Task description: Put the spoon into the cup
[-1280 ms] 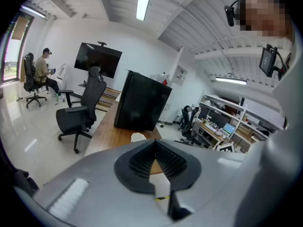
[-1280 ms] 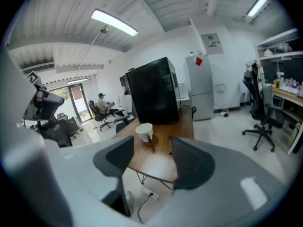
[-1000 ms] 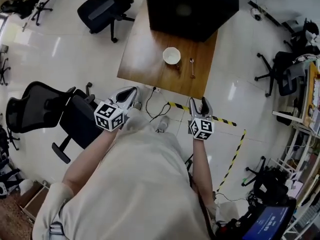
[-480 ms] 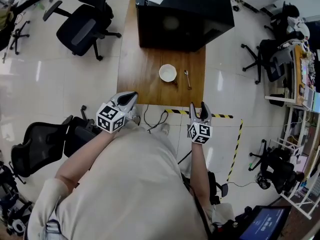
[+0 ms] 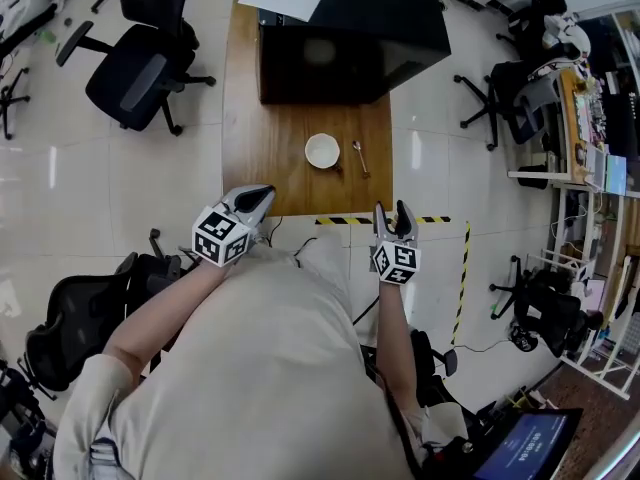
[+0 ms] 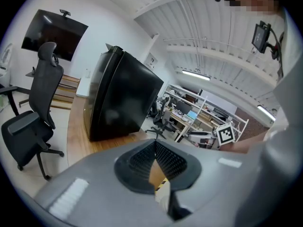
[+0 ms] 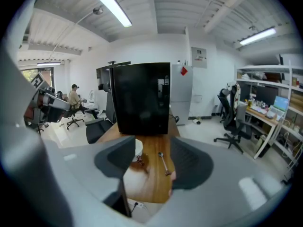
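Observation:
A white cup (image 5: 322,151) stands on the wooden table (image 5: 270,158), with a metal spoon (image 5: 358,157) lying just to its right. Both are well ahead of my grippers, which hover at the table's near edge. My left gripper (image 5: 256,199) is shut, its pads meeting at the tip with nothing held. My right gripper (image 5: 391,214) is open and empty; its jaws have just been closing a little. In the right gripper view the spoon (image 7: 163,163) and the cup (image 7: 138,148) show through the gap of that gripper (image 7: 152,151).
A big black box (image 5: 345,38) fills the far half of the table. Office chairs stand at the upper left (image 5: 135,73) and lower left (image 5: 80,313). Yellow-black tape (image 5: 460,268) and a cable (image 5: 275,230) lie on the floor by the table's near edge.
The person has come up square to the table, which now lies straight ahead. The left gripper has swung across toward the table's near edge. The right gripper has risen slightly.

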